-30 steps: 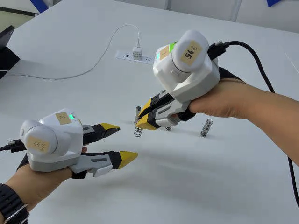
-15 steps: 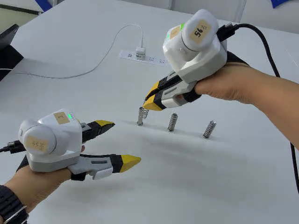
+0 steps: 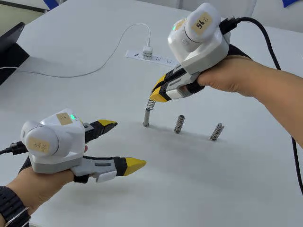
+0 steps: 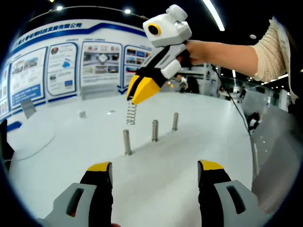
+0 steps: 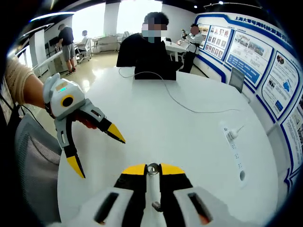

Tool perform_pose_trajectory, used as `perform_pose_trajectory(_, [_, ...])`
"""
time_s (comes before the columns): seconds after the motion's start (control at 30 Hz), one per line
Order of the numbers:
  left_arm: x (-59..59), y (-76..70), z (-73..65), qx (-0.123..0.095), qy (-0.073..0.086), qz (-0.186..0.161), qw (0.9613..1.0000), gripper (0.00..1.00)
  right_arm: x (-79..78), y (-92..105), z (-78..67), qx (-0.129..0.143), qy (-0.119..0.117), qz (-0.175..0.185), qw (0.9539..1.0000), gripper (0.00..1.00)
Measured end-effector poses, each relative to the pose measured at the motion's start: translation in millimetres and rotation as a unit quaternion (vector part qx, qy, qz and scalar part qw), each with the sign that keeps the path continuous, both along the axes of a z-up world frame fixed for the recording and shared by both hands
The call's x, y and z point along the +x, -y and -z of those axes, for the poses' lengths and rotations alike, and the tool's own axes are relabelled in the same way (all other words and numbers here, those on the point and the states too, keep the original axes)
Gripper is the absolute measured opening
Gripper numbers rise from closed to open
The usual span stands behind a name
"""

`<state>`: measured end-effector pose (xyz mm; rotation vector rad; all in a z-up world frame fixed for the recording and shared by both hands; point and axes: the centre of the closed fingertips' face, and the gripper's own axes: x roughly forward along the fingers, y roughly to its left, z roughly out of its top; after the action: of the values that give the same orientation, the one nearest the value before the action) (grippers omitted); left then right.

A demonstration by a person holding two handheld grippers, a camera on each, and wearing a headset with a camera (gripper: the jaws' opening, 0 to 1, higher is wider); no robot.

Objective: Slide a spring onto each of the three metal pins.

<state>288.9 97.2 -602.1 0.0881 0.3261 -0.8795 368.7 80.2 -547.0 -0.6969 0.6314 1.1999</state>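
Three metal pins stand in a row on the white table. The left pin [image 3: 147, 117] [image 4: 127, 142] is bare. The middle pin [image 3: 179, 124] [image 4: 154, 130] and the right pin [image 3: 217, 131] [image 4: 175, 121] each carry a spring. My right gripper [image 3: 156, 97] [image 4: 140, 92] is shut on a spring [image 3: 150, 105] [image 4: 131, 114] [image 5: 152, 169], which hangs just above the bare pin's top. My left gripper [image 3: 122, 144] [image 4: 155, 166] stays open and empty, low at the near left, a short way from the pins.
A white power strip [image 3: 151, 56] with a plugged charger and a cable lies at the far side of the table. A dark object [image 3: 9, 45] sits at the left edge. People [image 5: 151, 52] sit beyond the table.
My right gripper has risen from near the table and carried the spring up above the left pin. The left gripper has stayed where it was, still open.
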Motion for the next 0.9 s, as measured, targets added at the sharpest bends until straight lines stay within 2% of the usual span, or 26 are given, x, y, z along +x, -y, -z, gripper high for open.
perform_pose_trajectory(0.5, [0.7,-0.8,1.4,-0.005,-0.004,0.0,1.0,0.77,8.2,-5.8,9.9,-0.01,-0.011,0.0,0.9999,0.11])
perform_pose_trajectory(0.9, [0.1,-2.0,2.2,-0.005,-0.006,0.0,1.0,0.76,8.2,-5.1,18.0,-0.031,-0.011,-0.004,0.9995,0.11])
